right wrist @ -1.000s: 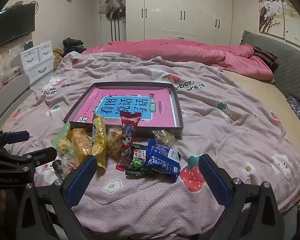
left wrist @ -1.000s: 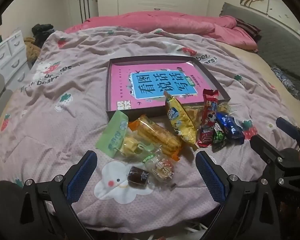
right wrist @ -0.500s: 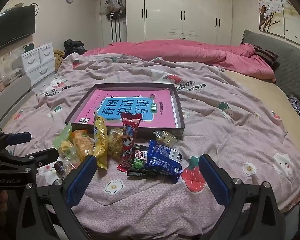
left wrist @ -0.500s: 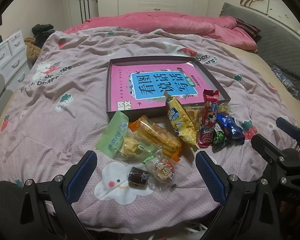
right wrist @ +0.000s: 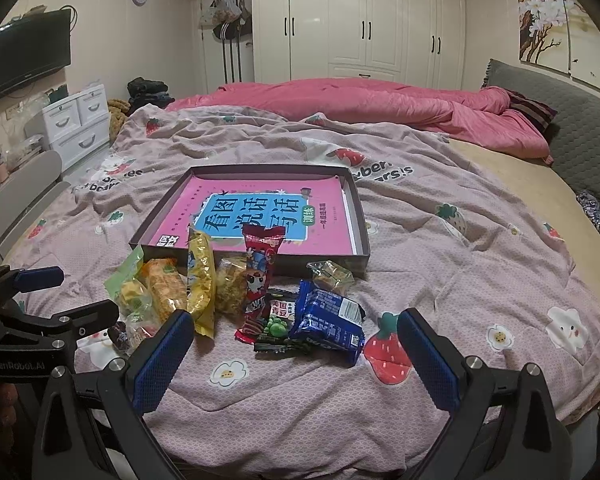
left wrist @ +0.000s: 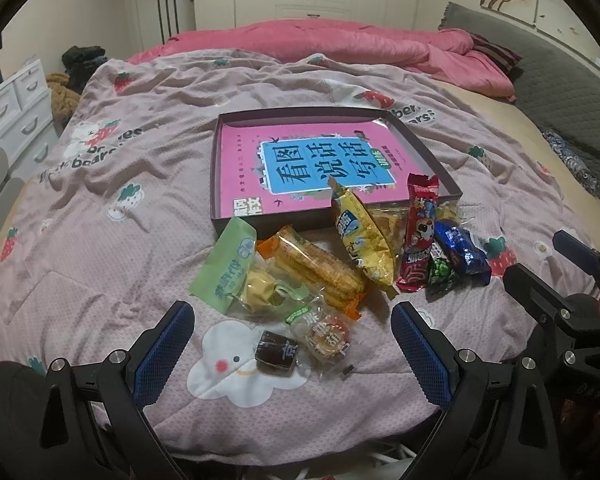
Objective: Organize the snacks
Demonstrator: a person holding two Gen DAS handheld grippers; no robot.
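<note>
Where the bed's near edge curves away, both grippers hover with their jaws spread wide and nothing between them: the left gripper (left wrist: 292, 350) and the right gripper (right wrist: 296, 354) each show black plastic arms with bolt heads and blue, finely dimpled pads (right wrist: 162, 360), touching no wrapper. Under them lies a soft, waffle-textured mauve quilt (left wrist: 112, 240) printed with strawberries, clouds and flowers, rumpled into low folds.

Nearest the left gripper sits a small dark square candy (left wrist: 277, 356) beside a round sweet in clear crinkled film (left wrist: 325, 334). Just beyond lie a pale green sachet (left wrist: 225, 266), a clear packet of yellow pieces (left wrist: 260, 290) and a long transparent sleeve of ridged orange crackers (left wrist: 318, 270). A glossy yellow pouch (left wrist: 364, 242) leans toward the box, with a clear bag of brown chunks (right wrist: 232, 286) partly behind it. Toward the right gripper are a tall red cartoon wrapper (right wrist: 260, 276), a small black pack of green peas (right wrist: 276, 326), a shiny blue foil pack (right wrist: 328, 320) and a clear-wrapped candy (right wrist: 332, 274). All the snacks lie loose, heaped in a row against the front wall of a shallow dark cardboard box (right wrist: 362, 224), which holds a flat pink book with a blue title panel (right wrist: 260, 216).

Farther back a puffy pink duvet (right wrist: 360, 104) is bunched before white panelled wardrobes (right wrist: 360, 20).
</note>
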